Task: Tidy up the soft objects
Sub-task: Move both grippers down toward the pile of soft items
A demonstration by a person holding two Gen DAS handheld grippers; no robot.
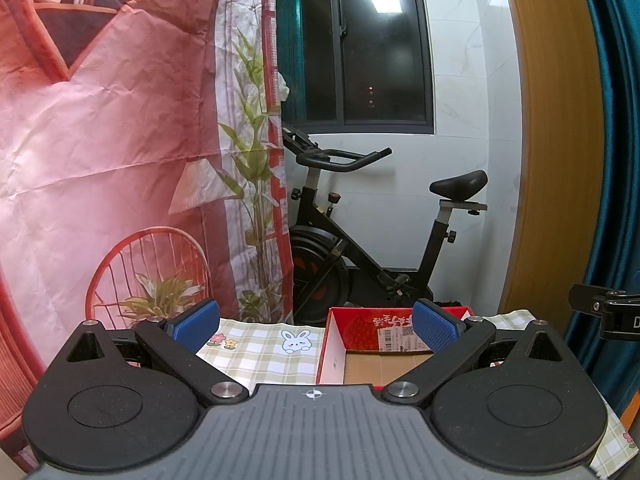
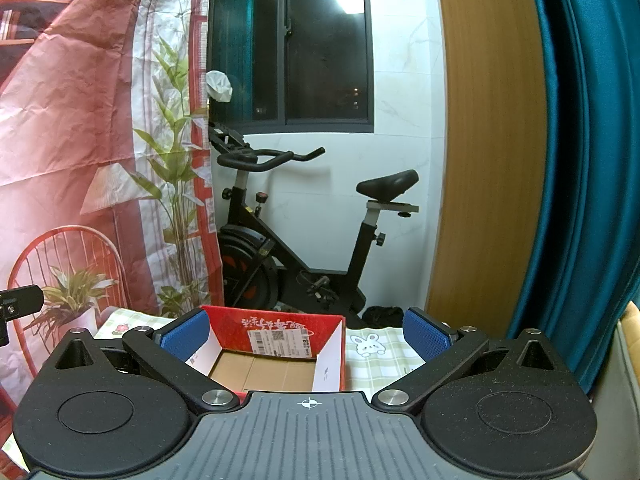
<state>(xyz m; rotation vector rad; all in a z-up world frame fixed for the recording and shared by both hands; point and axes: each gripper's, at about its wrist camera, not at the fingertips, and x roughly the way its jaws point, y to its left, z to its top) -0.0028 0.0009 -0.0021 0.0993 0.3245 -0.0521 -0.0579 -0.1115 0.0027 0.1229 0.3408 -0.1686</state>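
On worktop cloth [image 1: 256, 356]: red box [image 2: 276, 354], open, cardboard floor bare. Left gripper [image 1: 316, 326] and right gripper [image 2: 306, 334]: jaws spread, nothing held.

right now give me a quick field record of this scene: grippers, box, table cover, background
left hand-held gripper: open, holds nothing
right hand-held gripper: open, holds nothing
box: red, open top, bare cardboard floor, nothing seen inside
cloth: checked, rabbit print, box sits on it
soft objects: none in view
bike: behind the table, under a dark window
backdrop: printed red sheet, on the left
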